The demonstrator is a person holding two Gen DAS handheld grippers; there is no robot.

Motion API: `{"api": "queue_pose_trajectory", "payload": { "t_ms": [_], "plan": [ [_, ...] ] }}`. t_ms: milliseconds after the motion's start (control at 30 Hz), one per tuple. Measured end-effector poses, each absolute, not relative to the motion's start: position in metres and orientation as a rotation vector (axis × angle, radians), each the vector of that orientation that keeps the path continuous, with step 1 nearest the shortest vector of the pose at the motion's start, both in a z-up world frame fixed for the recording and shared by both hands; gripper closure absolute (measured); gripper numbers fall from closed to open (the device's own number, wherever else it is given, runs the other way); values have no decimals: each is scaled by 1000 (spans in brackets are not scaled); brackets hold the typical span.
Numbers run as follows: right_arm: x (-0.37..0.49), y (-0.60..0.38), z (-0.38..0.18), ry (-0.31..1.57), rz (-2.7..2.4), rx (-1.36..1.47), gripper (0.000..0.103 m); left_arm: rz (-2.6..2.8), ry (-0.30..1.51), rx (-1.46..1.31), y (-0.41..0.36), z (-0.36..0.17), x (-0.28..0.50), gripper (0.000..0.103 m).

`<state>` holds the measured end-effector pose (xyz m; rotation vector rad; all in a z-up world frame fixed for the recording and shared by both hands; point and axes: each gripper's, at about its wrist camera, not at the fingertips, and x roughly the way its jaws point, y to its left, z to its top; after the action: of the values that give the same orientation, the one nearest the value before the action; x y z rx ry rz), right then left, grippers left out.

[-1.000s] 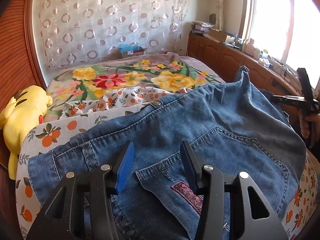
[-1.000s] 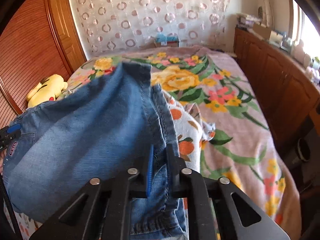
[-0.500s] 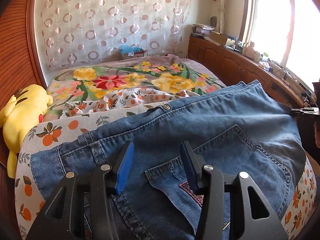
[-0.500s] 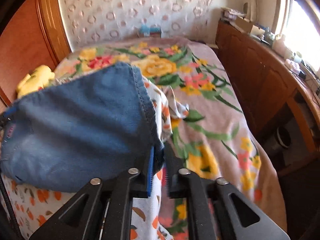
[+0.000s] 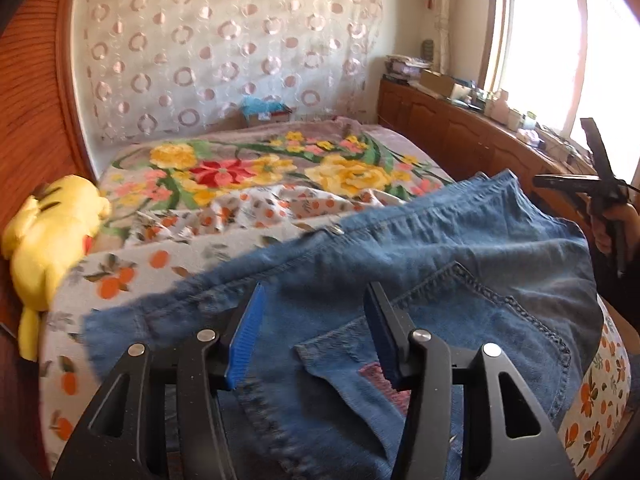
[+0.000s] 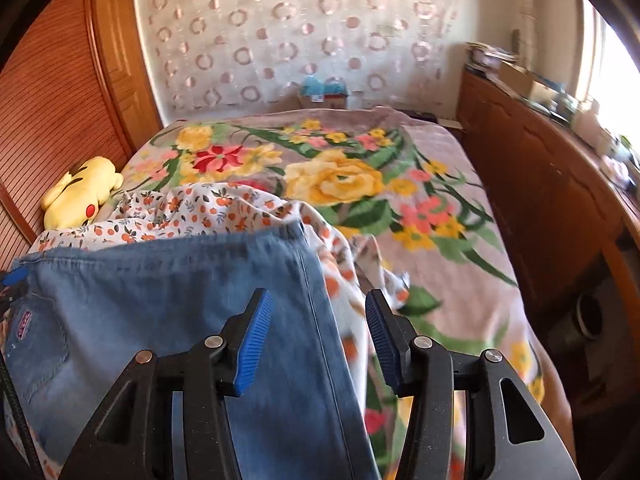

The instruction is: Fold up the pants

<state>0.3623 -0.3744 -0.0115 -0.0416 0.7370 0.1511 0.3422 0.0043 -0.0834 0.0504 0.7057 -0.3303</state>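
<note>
— Where are the blue denim pants (image 5: 400, 264) right now?

— Lying folded on the bed, on top of the white sheet with little orange fruits (image 5: 132, 272). Under that is the big pink blanket with yellow and red flowers (image 6: 360, 176).

— Are the grabbers holding them?

— No. The left gripper (image 5: 316, 320) has its 2 blue fingers spread wide apart over the back pocket, holding nothing. The right gripper (image 6: 318, 330) is wide apart too, over the right edge of the pants, also holding nothing.

— Any boxes or things with stuff inside?

— 1 brown cardboard box (image 5: 264, 114) sits past the far end of the bed by the curtain with pink rings (image 5: 224, 48). Something blue sticks out of its top. I cannot tell what it is.

— Does one camera see more than the other?

— The left camera sees the back pocket with its stitching, the metal button at the waist, and the other black gripper held in a hand at the far right. The right camera sees the plain smooth side of the pants, a dark round bin (image 6: 588, 316) on the floor beside the bed, and more of the wooden cabinets (image 6: 540, 184). Both see the yellow plush toy (image 5: 48, 236) at the left by the wooden wall.
</note>
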Motion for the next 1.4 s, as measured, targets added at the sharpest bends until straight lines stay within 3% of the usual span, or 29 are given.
{"api": "queue_pose_trajectory", "payload": {
  "t_ms": [200,467,500,533,600,833,967,1067,1133,1200,1300,1400],
  "plan": [
    [415,-391,-34,813,209,28,50,-264,697,118,34,-71,347,50],
    [460,-397,-50,875,267,103,50,-215,765,92,68,-92,369,50],
    [461,-399,-50,868,271,107,60,-218,766,83,69,-94,371,50],
    [465,-398,-47,863,281,110,79,-221,768,76,70,-97,372,50],
    [461,-395,-40,846,304,101,100,-220,770,81,70,-100,374,50],
    [441,-384,-14,664,195,21,103,-189,753,74,75,-103,376,50],
    [450,-375,-17,693,225,14,103,-185,760,74,75,-105,376,50],
    [450,-365,-26,736,273,-12,88,-196,744,79,71,-100,372,50],
    [452,-359,-35,755,289,-32,61,-221,736,62,68,-95,368,50],
    [463,-358,-35,789,308,-38,51,-238,725,62,60,-89,363,49],
    [477,-358,-36,814,281,-60,44,-284,710,71,43,-79,354,48],
    [486,-356,-39,835,284,-56,44,-332,695,86,25,-70,346,46]
  ]
}}
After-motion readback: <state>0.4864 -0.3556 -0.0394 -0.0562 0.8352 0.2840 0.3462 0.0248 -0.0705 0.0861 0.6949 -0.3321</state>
